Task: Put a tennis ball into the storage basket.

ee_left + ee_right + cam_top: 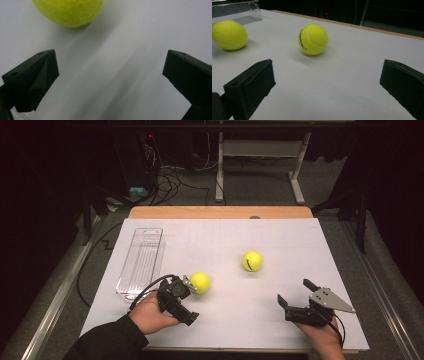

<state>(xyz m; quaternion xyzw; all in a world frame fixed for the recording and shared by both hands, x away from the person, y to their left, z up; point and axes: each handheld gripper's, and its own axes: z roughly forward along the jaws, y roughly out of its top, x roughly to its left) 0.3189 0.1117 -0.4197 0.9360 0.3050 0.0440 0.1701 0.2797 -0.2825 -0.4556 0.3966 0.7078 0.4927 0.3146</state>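
White paper-covered table (225,320), dark room behind. Left gripper (192,301) jaws apart, empty, near ball (200,282) just ahead of them. Right gripper (295,292) jaws apart, empty, far ball (252,261) well beyond. Clear tray (141,260) far left. Risk: a jaw nudges the ball before closing, and it rolls away.

A: Quick count, what's on the table?
B: 2 tennis balls, both yellow: near ball (200,282) by the left side, far ball (252,261) mid-table.
A: Containers?
B: 1 clear plastic tray (141,261), far left.
A: Grippers?
B: 2, one per hand: left gripper (186,298), right gripper (296,292). 2 black jaws each, so 4 jaws total.
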